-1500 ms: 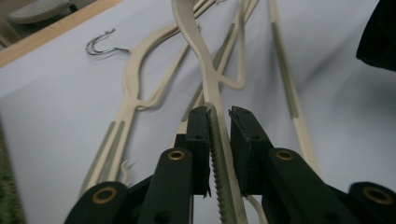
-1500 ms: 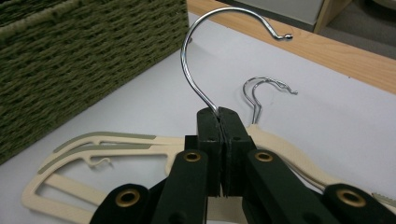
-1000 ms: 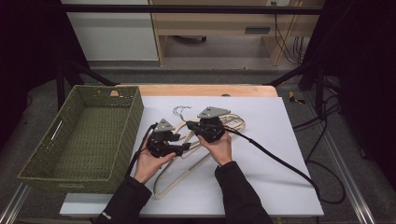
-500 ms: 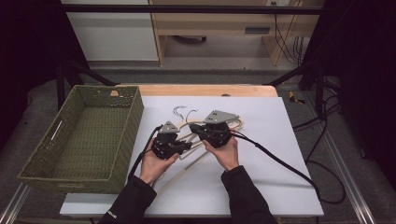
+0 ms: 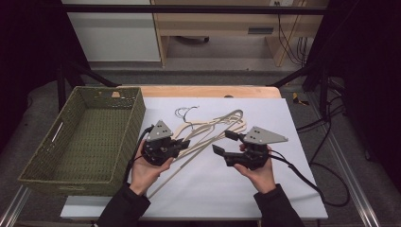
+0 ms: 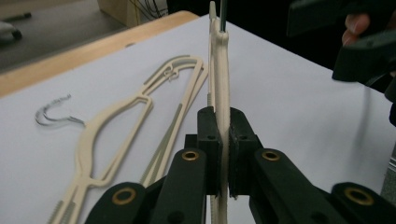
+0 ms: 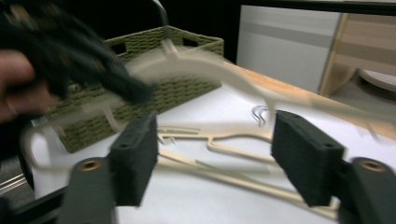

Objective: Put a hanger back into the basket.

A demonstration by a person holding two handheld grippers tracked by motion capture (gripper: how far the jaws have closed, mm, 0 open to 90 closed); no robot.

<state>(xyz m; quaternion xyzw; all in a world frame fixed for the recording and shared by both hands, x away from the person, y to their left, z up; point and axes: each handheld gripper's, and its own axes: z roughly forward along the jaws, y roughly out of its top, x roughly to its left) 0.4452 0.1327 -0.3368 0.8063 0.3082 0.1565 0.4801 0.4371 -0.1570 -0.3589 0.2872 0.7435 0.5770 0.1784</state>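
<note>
Your right hand-held gripper (image 5: 226, 143) has swung right off the hanger (image 5: 198, 147), its jaws just opening, nothing between them. Your left hand-held gripper (image 5: 182, 144) pinches it above the bench (image 5: 283, 189); the basket (image 5: 42, 177) lies left.

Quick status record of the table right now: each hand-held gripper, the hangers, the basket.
left hand-held gripper: shut on the held hanger, clamping its thin cream frame edge-on, lifted off the table
right hand-held gripper: open, jaws have just been opening, nothing between the pads
other hangers: cream, lying flat on the white table, metal hooks pointing toward the far edge
basket: green woven, at the table's left, nothing visible inside
</note>
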